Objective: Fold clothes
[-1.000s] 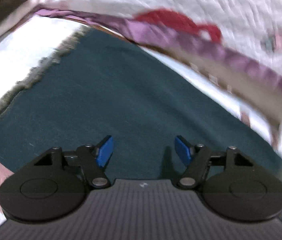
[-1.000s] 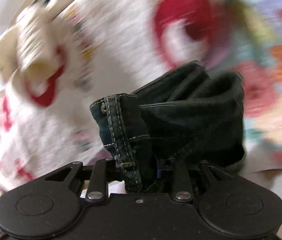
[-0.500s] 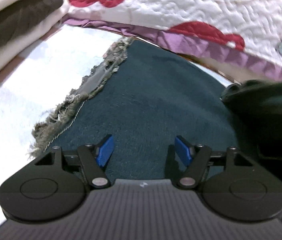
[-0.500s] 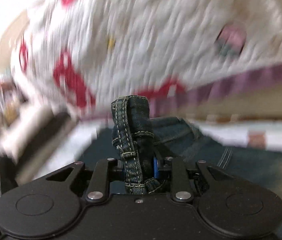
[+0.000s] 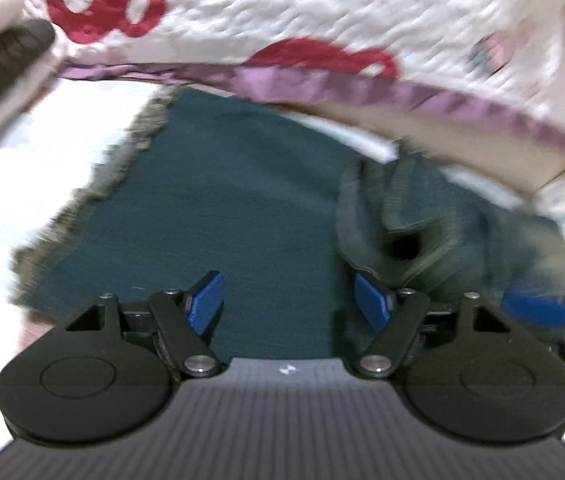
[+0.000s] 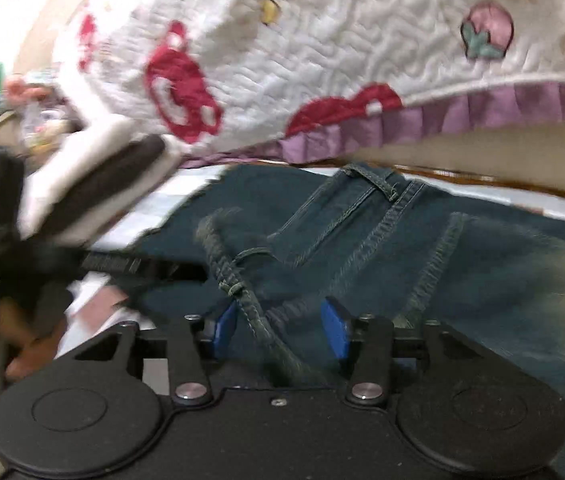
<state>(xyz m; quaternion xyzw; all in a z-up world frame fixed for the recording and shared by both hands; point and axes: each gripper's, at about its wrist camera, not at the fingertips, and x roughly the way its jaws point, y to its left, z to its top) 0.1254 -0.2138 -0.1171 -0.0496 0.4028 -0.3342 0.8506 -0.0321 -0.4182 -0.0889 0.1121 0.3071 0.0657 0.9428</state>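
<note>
Jeans [image 6: 362,232] spread ahead, waistband fold between right tongs [image 6: 278,322] | both tongs apart | left tongs [image 5: 288,300] empty

White quilt [image 6: 362,52] (red motifs, purple ruffle), pale floor [image 5: 22,184]

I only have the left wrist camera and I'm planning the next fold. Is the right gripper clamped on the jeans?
Observer: No. The right gripper is open, and a stitched edge of the jeans lies loose between its jaws.
Operator: Which part of the jeans is ahead of it?
Observer: It looks like the waistband end. A belt loop shows just below the quilt.
</note>
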